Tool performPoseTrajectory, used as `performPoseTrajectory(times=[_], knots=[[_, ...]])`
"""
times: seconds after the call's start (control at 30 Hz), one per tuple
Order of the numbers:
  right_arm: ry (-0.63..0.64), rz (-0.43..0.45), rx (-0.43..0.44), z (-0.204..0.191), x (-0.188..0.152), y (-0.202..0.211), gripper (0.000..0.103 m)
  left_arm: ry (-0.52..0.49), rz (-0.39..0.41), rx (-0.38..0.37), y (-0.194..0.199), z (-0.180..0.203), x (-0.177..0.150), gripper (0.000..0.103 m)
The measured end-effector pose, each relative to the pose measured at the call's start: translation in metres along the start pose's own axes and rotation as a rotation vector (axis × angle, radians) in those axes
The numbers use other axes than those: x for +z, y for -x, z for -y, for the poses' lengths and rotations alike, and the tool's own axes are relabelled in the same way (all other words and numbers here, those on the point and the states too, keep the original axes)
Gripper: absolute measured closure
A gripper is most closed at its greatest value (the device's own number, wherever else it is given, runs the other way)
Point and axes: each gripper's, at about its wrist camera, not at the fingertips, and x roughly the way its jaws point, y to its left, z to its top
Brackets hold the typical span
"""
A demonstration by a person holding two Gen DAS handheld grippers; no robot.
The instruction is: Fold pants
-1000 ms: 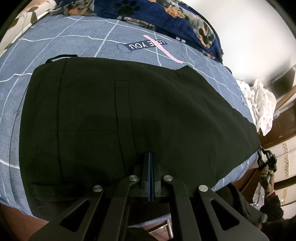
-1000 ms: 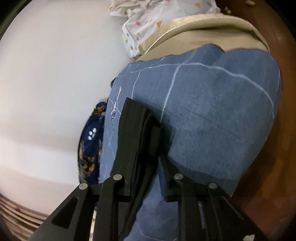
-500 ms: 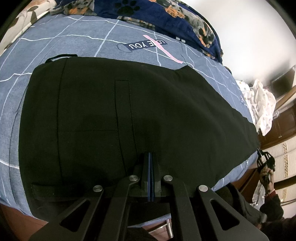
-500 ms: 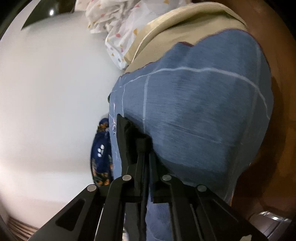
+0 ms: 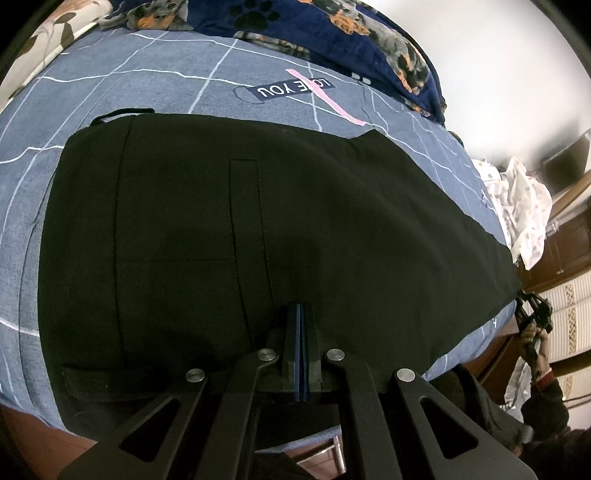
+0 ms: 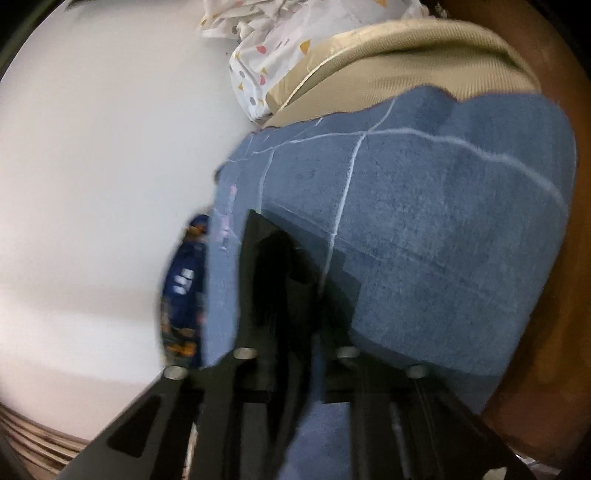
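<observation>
- The black woven trousers [image 5: 258, 236] lie flat and smooth on the grey-blue quilted bedspread with white grid lines [image 5: 110, 85]. The waistband end sits at the left of the left wrist view and the legs taper away to the right toward the bed's far corner.
- Only one leg's width shows, so the legs seem already laid one over the other lengthwise. I judge that first fold done, with the crosswise folds not yet made.
- The left gripper [image 5: 301, 314] sits at the near edge of the trousers, about midway along the seat. Its fingers [image 5: 289, 332] are pressed together with only a thin blue line between the pads, and whether any cloth is pinched there I cannot tell.
- Beyond the trousers a navy fleece blanket printed with dogs and paw marks [image 5: 332, 33] is heaped along the far side of the bed.
- Further right, a white spotted sheet [image 5: 524, 218] is bundled past the leg end.
- At the far right of that view the right gripper [image 6: 291, 295] is held at the cuff corner. Its own blurred view shows its fingers drawn nearly together with dark cloth bunched between them, so it appears to have the cuff end in hand.
- Carrying that end over toward the waistband looks to be what is left.
</observation>
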Motion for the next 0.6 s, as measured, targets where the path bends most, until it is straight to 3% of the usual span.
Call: performPoseTrajectory(times=[0.17,0.27,0.47,0.53,0.57,0.6], knots=[[0.175,0.028,-0.157,-0.033,0.008,0.005,0.100,-0.016,-0.014,0.017,-0.001,0.003,0.002,0.101],[0.141,0.052,-0.184,-0.021,0.028,0.009,0.100,-0.018,-0.011,0.013,-0.001,0.002,0.002,0.101],[0.079,0.043,-0.050,0.007,0.029,0.015,0.100,0.022,-0.001,-0.021,-0.002,-0.004,0.001,0.101],[0.001,0.112,-0.013,0.021,0.033,0.027,0.100,0.012,-0.009,-0.013,-0.002,-0.002,0.002,0.101],[-0.022,0.153,0.010,0.024,0.034,0.036,0.093,0.007,-0.012,-0.008,-0.002,-0.001,0.002,0.101],[-0.050,0.194,0.042,0.029,0.033,0.048,0.093,0.004,-0.012,-0.004,-0.002,0.000,0.003,0.101]])
